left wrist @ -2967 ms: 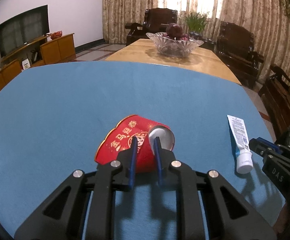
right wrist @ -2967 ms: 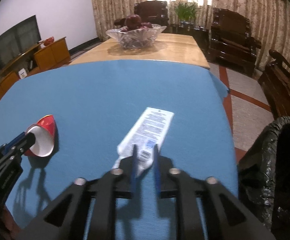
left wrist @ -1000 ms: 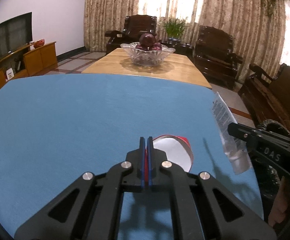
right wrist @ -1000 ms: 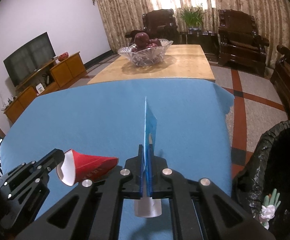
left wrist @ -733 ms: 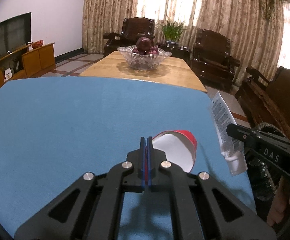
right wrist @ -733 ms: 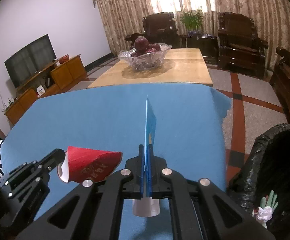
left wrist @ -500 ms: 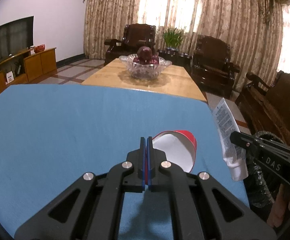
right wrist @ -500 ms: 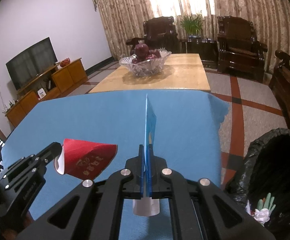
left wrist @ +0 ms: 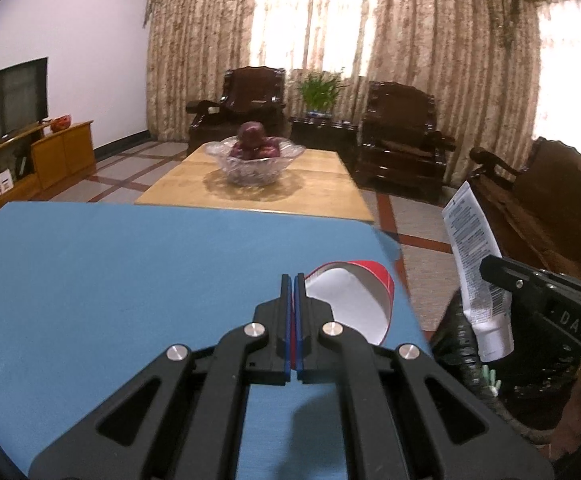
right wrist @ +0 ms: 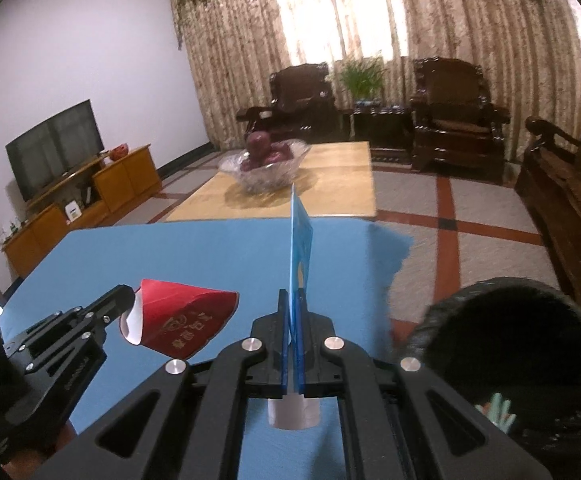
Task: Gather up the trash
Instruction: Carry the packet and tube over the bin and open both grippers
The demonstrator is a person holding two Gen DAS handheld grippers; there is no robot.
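Carrying both to bin (right wrist: 506, 360) | left tongs (left wrist: 293, 320) clamp red cup (left wrist: 354, 300) rim | right tongs (right wrist: 293, 336) pinch tube (right wrist: 300, 248) | I should centre over opening before letting go

Dark wooden armchairs (left wrist: 400, 136) stand before sunlit patterned curtains (left wrist: 330, 28), a television (right wrist: 54, 142) against the white wall (right wrist: 90, 40).

daylight glows through the patterned curtains (left wrist: 370, 40) at the back, blown out to white where the windows sit behind them. the room itself stays fairly dim and warm. soft shadows fall on the blue table cover (left wrist: 110, 280) below the gripper frames (darkest near the bottom edge). both fisheye views bend straight lines and go black at the corners; the far-right edges look slightly smeared.
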